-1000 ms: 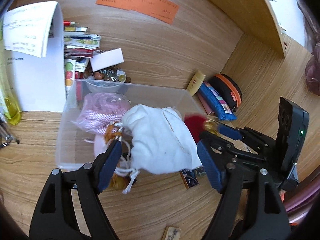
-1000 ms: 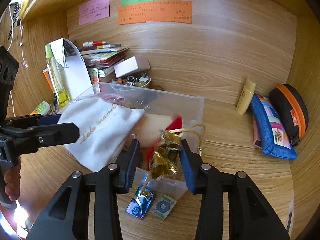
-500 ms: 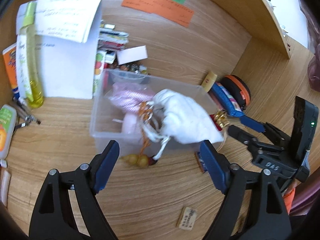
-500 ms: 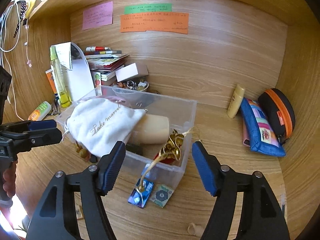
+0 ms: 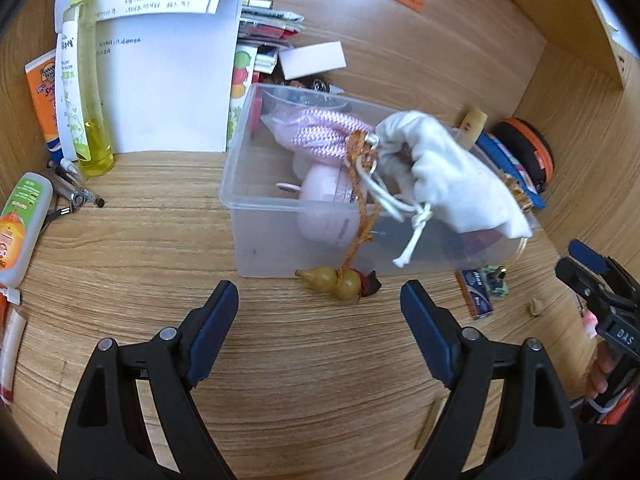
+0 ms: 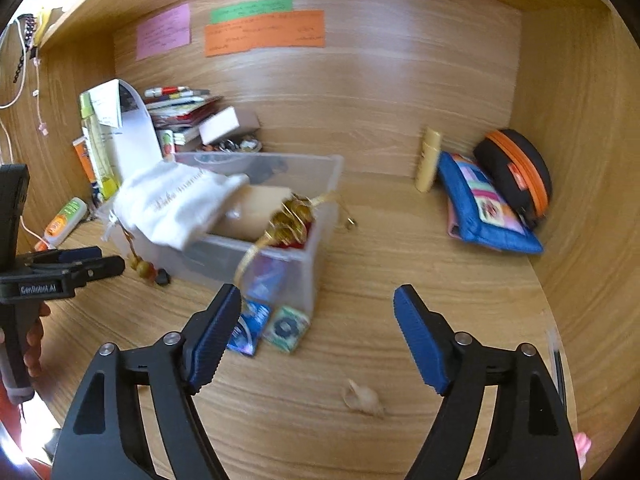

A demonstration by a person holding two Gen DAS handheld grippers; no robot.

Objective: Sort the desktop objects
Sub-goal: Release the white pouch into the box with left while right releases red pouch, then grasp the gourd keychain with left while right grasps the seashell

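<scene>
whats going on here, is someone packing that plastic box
A person with a handheld gripper in each hand is sorting desk clutter into the clear plastic bin. A white drawstring pouch lies across its rim and a gold ornament sits at one end. Both the left gripper and the right gripper are open and empty; the right one's jaws have just been opening. A small gourd charm hangs outside the bin.
</scene>
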